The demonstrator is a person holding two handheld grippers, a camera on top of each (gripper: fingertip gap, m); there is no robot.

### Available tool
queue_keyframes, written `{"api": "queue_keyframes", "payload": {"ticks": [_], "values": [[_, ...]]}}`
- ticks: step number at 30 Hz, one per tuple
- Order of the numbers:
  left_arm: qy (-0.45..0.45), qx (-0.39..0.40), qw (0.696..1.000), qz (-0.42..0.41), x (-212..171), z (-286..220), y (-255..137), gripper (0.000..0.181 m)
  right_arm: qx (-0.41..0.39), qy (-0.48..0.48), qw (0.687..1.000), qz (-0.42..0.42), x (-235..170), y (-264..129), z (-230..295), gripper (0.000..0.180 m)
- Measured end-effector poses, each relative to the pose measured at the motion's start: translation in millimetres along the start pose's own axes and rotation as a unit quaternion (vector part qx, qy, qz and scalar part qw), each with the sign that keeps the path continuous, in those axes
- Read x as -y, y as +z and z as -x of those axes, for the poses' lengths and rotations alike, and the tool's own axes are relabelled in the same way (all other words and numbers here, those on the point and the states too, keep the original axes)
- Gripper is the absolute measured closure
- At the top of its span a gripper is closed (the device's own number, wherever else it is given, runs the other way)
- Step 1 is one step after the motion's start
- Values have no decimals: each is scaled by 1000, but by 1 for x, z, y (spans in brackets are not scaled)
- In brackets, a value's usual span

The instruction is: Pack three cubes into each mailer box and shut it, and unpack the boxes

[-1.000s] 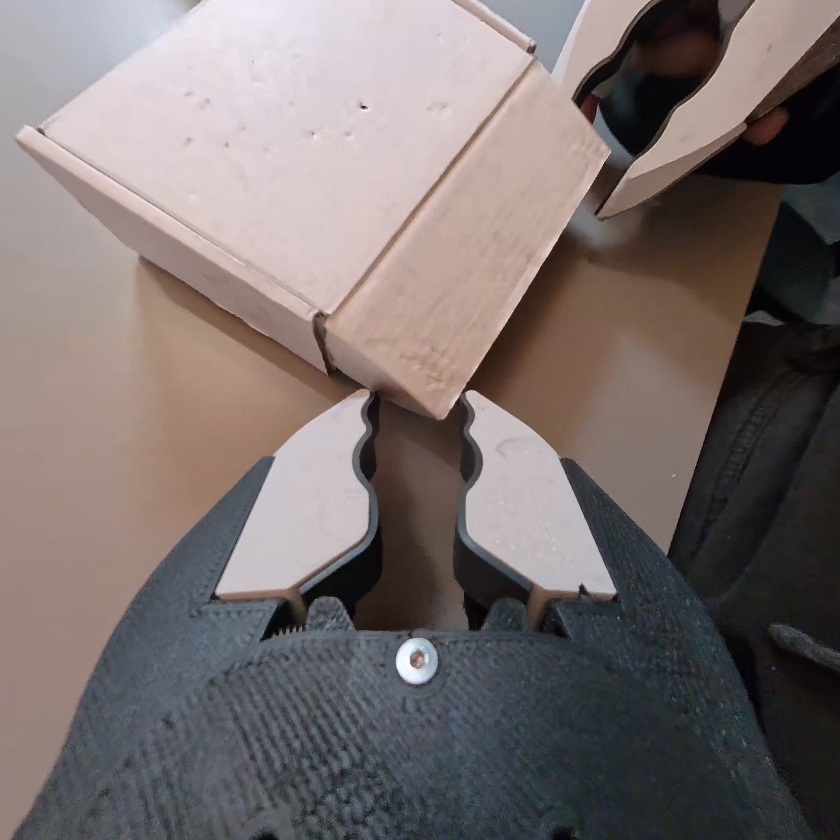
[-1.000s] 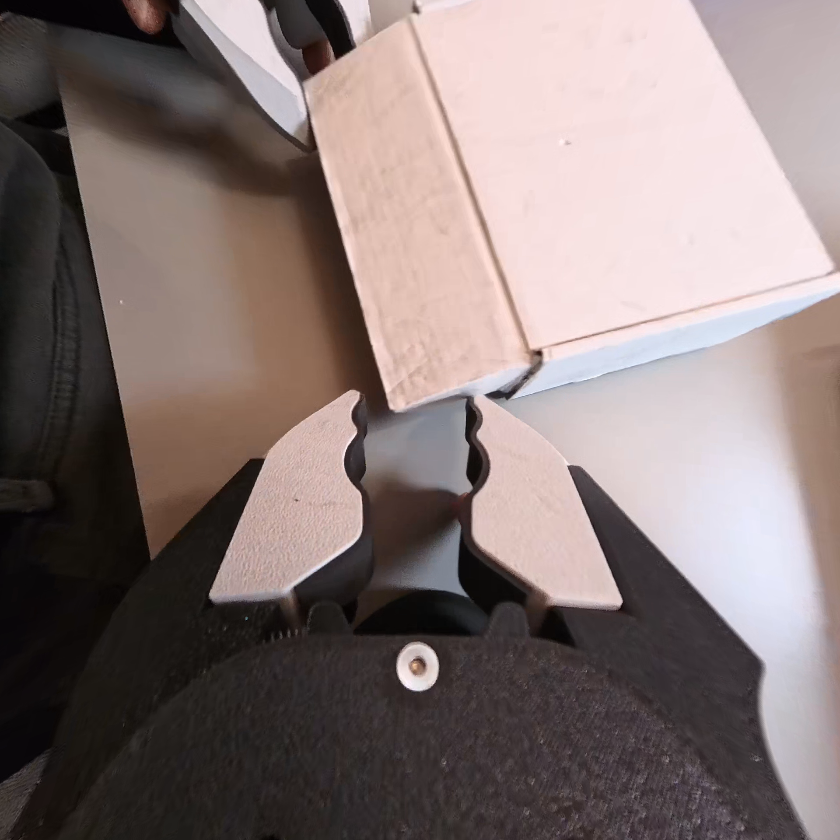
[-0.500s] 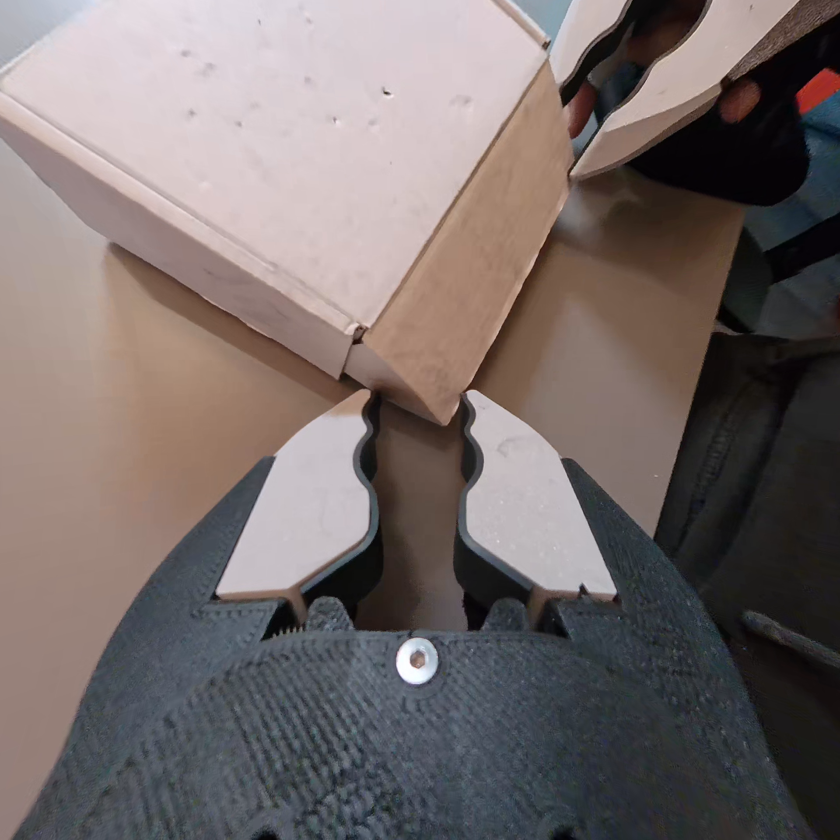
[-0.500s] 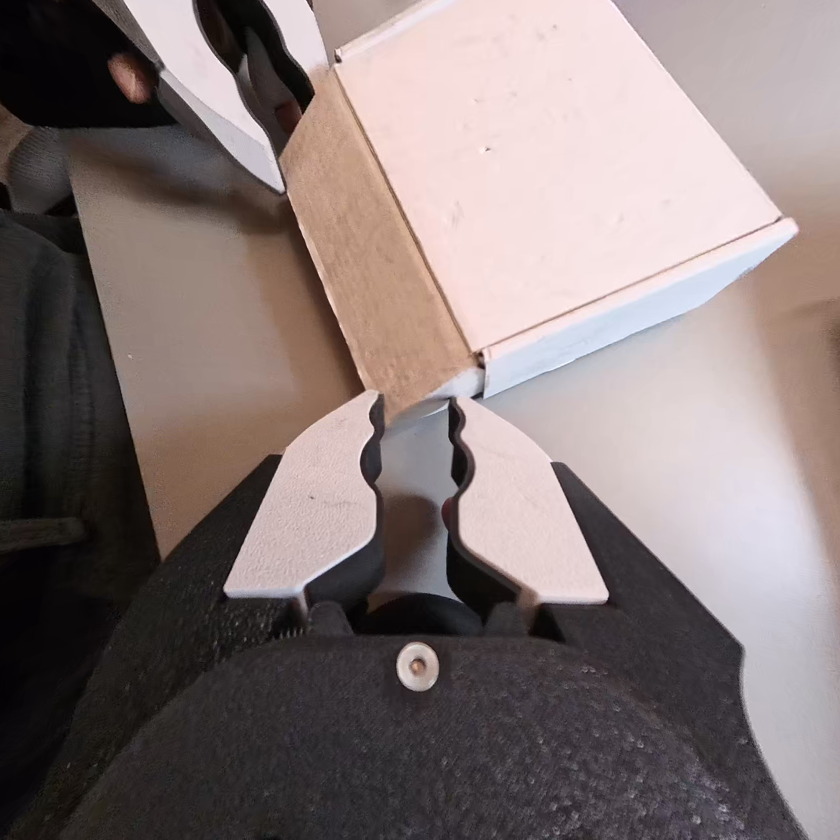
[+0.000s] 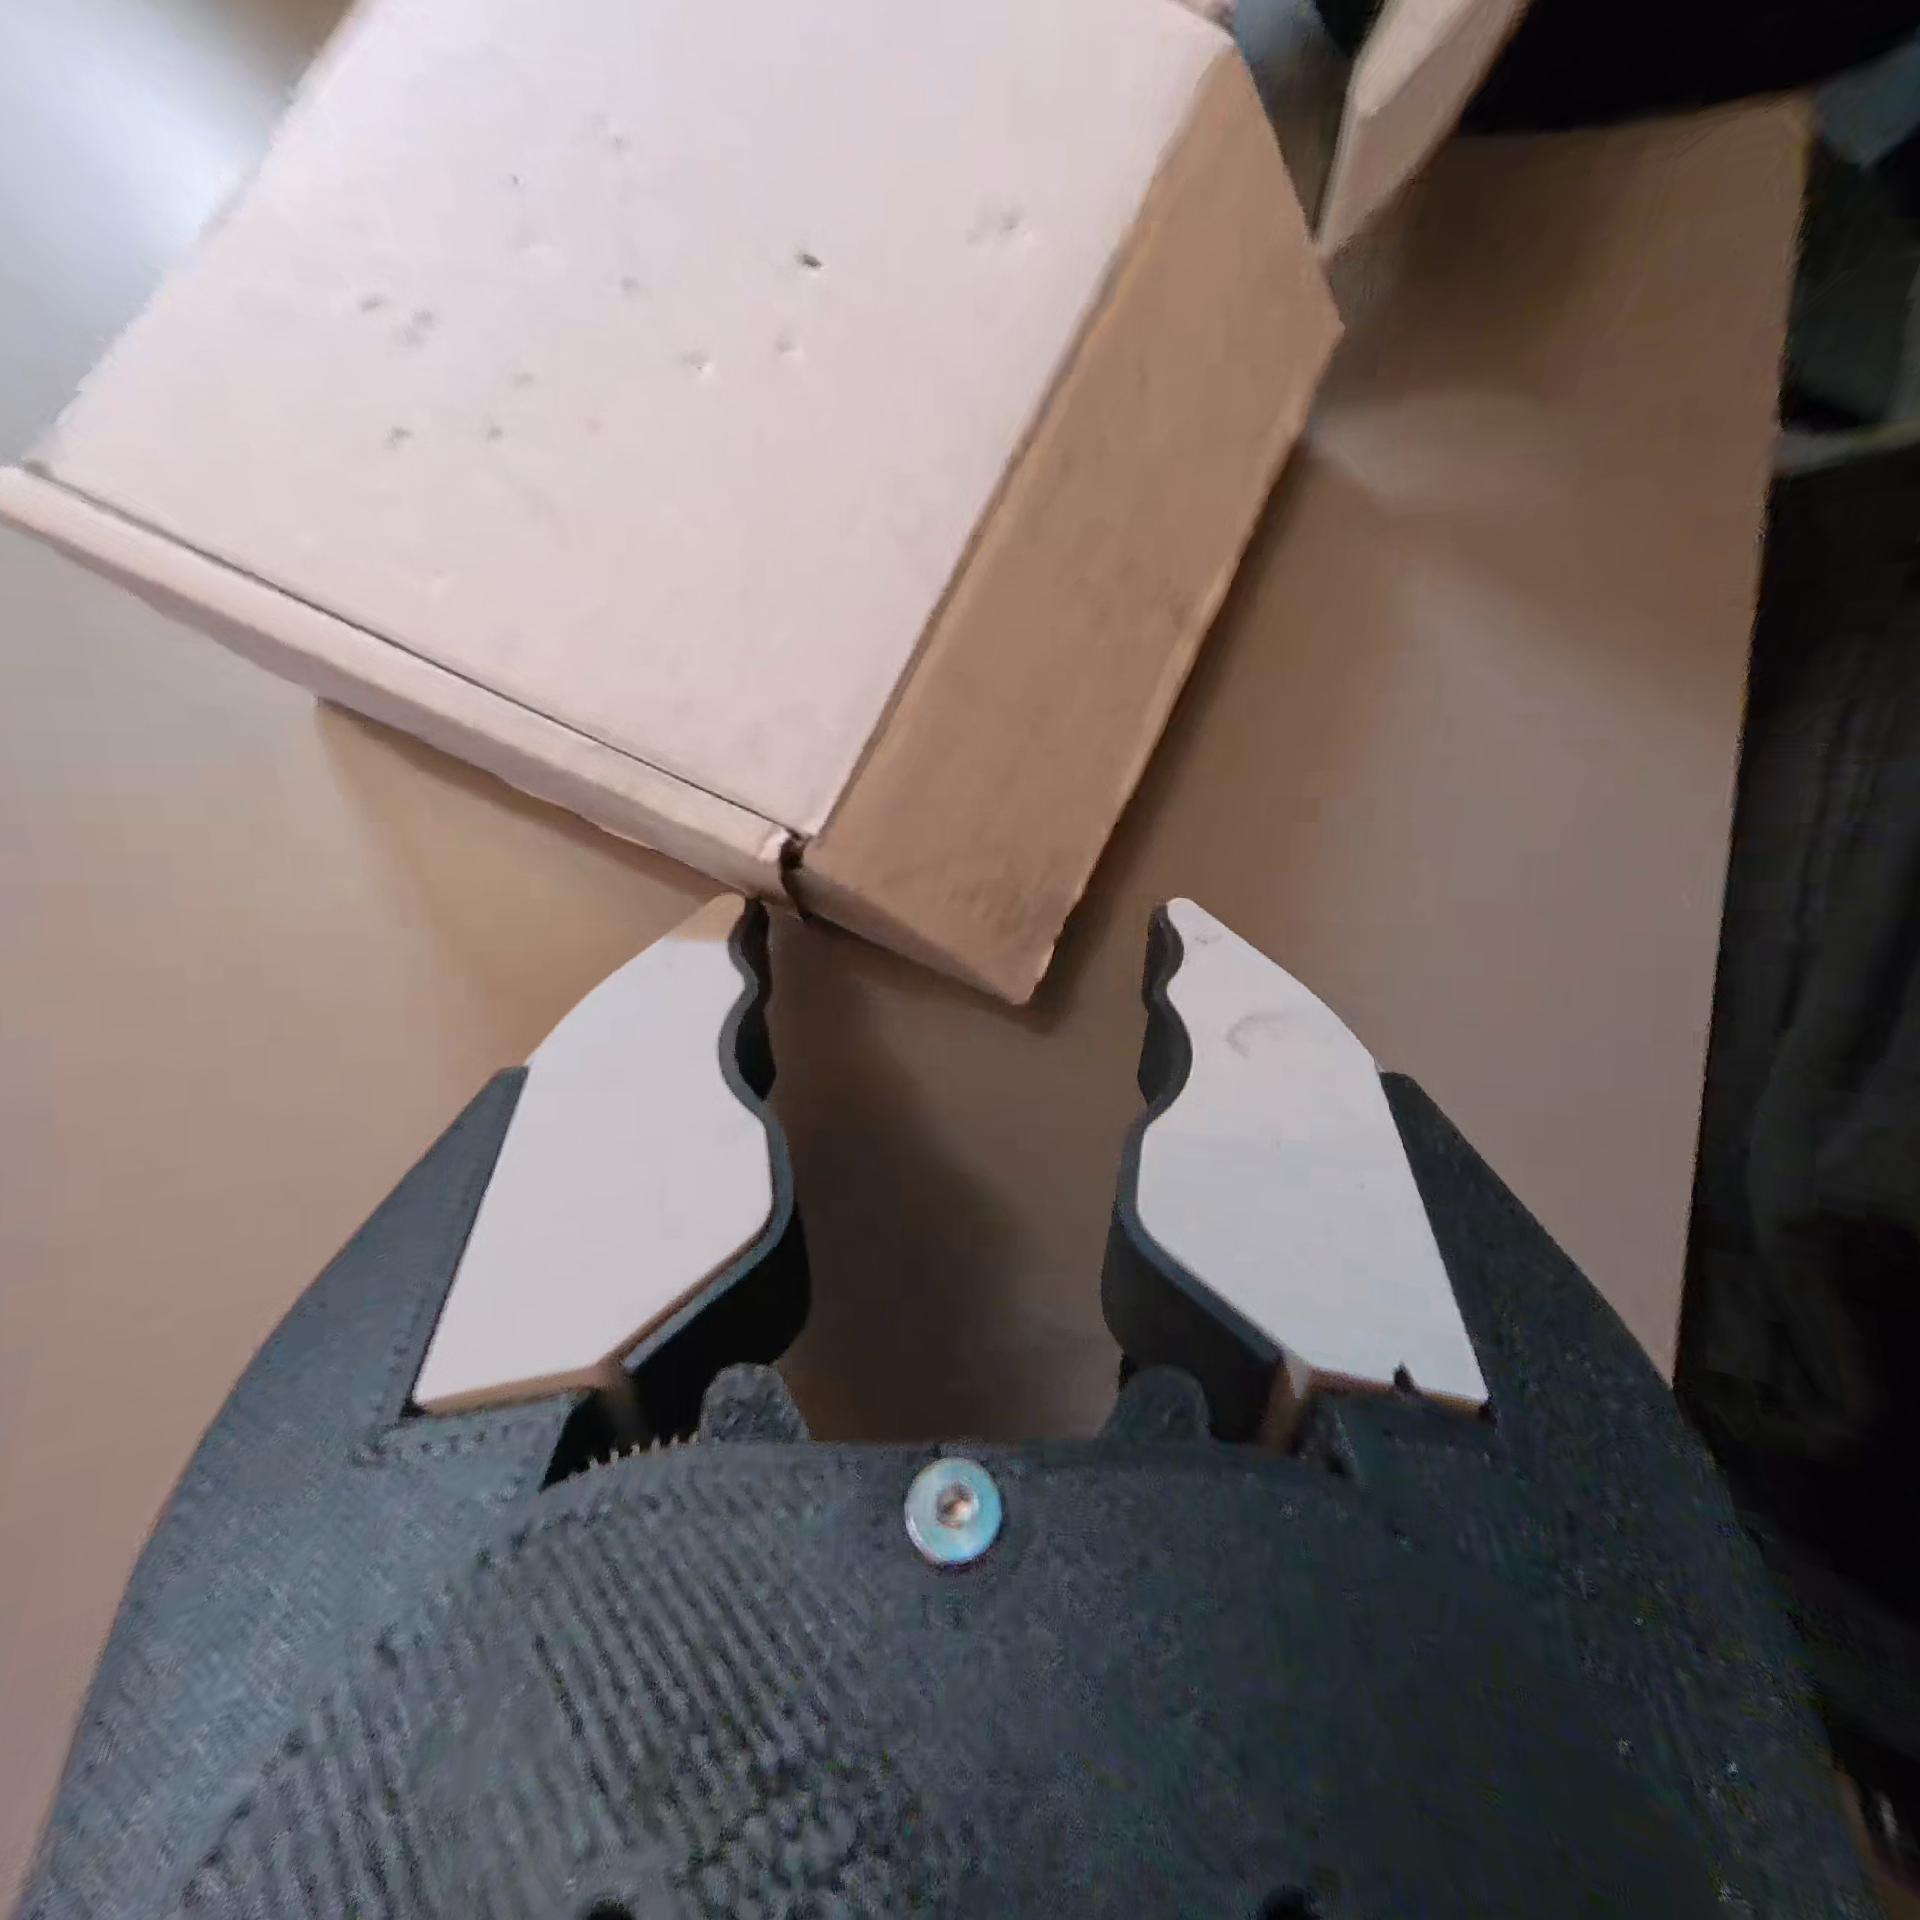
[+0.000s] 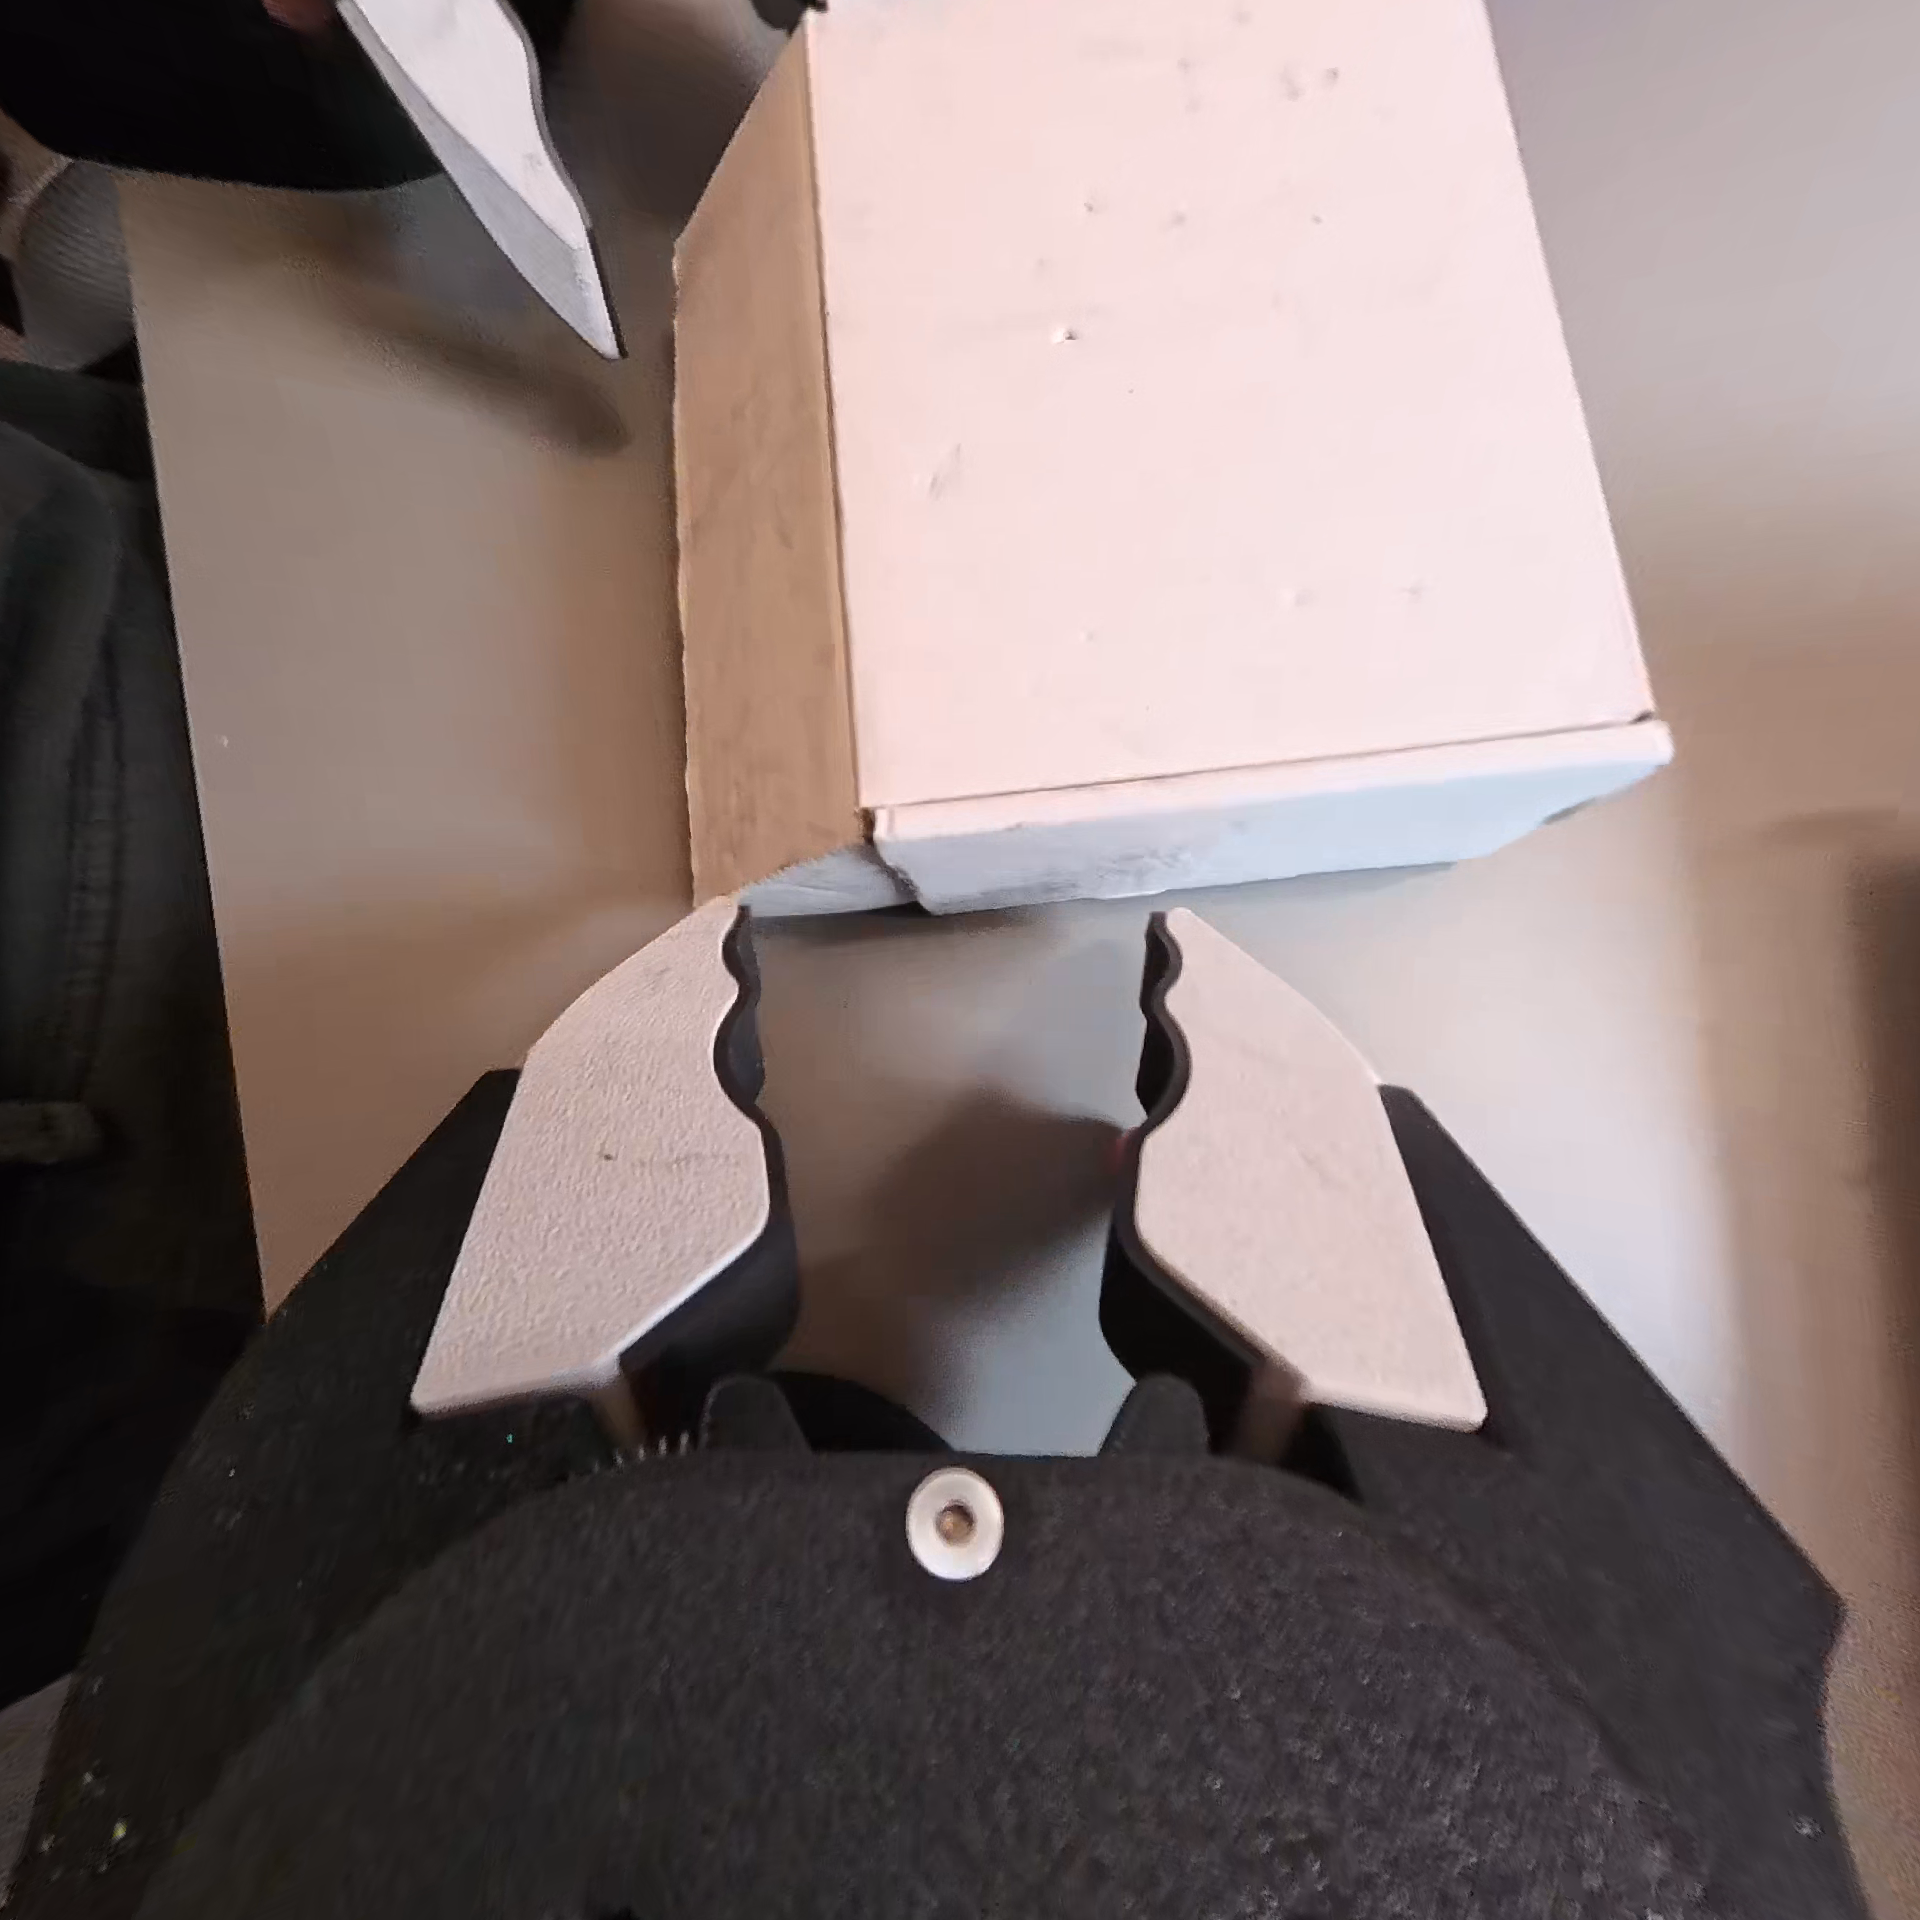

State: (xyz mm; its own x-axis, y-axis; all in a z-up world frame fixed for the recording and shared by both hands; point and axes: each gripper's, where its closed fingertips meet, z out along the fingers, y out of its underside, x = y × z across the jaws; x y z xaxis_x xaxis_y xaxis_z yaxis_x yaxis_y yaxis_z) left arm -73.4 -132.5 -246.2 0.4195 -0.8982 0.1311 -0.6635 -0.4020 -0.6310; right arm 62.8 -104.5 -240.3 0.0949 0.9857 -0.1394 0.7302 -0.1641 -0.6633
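Observation:
A shut cardboard mailer box [image 5: 665, 416] lies on the beige table; it also shows in the right wrist view [image 6: 1195, 416]. Its front flap [image 5: 1049, 675] hangs loose down the near side, seen in the right wrist view as a brown strip [image 6: 753, 540]. My left gripper [image 5: 961, 925] is open and empty, its fingertips just short of the box's near corner. My right gripper [image 6: 948, 930] is open and empty, just short of the box's other near corner. The left gripper's finger [image 6: 499, 177] shows at the top left of the right wrist view. No cubes are in view.
The table edge [image 5: 1725, 831] runs close on the right of the left wrist view, with a person's dark clothing [image 5: 1829, 935] beyond it. The same clothing [image 6: 83, 831] lies left of the table edge in the right wrist view. Bare table [image 6: 1714, 1143] lies right of the box. The left gripper's tips are roughly 15 centimeters from the right gripper's.
Both grippers have opened wide from a narrow gap at the flap's corners. The flap has been let go and the box has settled and turned slightly.

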Motion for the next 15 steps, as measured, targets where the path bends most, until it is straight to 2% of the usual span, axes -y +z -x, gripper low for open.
{"api": "queue_keyframes", "payload": {"ticks": [1,4,10,15], "values": [[16,-19,1000,9,-3,-2,-1,116,4,-3,1000,3,0,1,1,108],[24,-42,999,2,-5,5,-6,120,5,1,1000,11,0,2,1,107],[40,-62,997,-28,-1,24,-5,108,9,2,1000,24,2,6,3,102],[63,-65,995,-49,5,28,2,112,7,0,999,32,4,9,0,104]]}}
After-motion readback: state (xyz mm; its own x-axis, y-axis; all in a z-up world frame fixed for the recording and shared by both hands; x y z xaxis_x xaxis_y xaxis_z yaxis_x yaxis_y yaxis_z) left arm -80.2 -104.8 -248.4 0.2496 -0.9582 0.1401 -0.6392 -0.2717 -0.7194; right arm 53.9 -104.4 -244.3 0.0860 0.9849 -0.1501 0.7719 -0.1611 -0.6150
